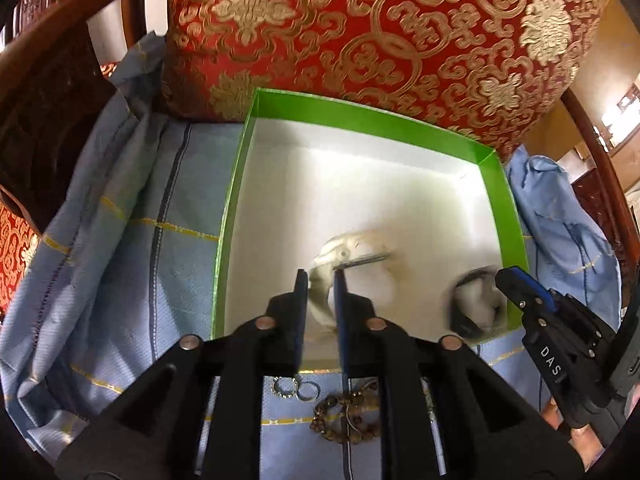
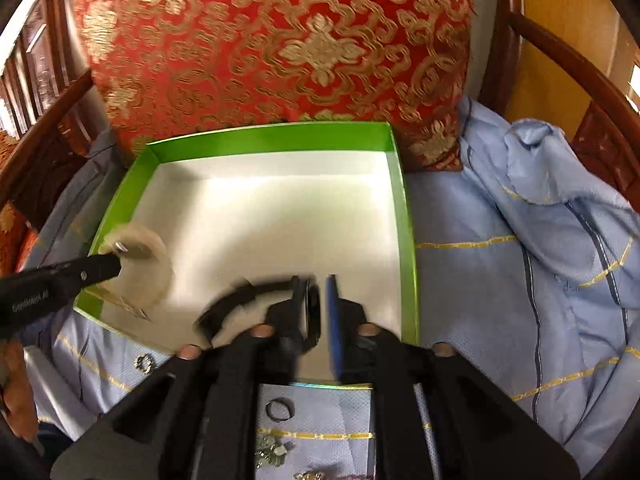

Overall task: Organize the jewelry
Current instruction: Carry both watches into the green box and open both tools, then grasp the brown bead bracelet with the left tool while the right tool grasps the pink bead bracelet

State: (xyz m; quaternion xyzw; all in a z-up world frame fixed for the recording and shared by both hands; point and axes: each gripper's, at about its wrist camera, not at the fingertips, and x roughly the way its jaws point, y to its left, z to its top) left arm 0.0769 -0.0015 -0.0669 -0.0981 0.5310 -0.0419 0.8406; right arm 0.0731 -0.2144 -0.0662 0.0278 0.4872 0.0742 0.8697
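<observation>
Across the middle of the left wrist view sits a shallow green cardboard box with a white inside [image 1: 502, 188], resting on a pale blue cloth with thin yellow stripes [image 1: 132, 240] in front of a red cushion with gold brocade [image 1: 360, 32]. Low in the frame, the left gripper [image 1: 322, 278] has its fingers pinching a pale, translucent bangle [image 1: 352, 264] that is blurred and sits over the box floor near its front edge. At lower right, the right gripper [image 1: 505, 280] reaches in beside a black bangle [image 1: 474, 304], also blurred, in the box's near right corner. Below the box, on the cloth, lie small silver rings [image 1: 294, 388] and a brown wooden bead bracelet [image 1: 346, 416].

Centred low in the right wrist view, the right gripper [image 2: 316, 300] has its fingers narrowly apart with the black bangle [image 2: 240, 304] between them; whether both fingers press it I cannot tell. At left, the left gripper [image 2: 116, 260] holds the pale bangle [image 2: 148, 268] over the box's [image 2: 404, 208] near left corner. A dark ring [image 2: 280, 409] lies on the cloth [image 2: 480, 280] below the box, with a sparkly ring [image 2: 144, 362] at lower left.
</observation>
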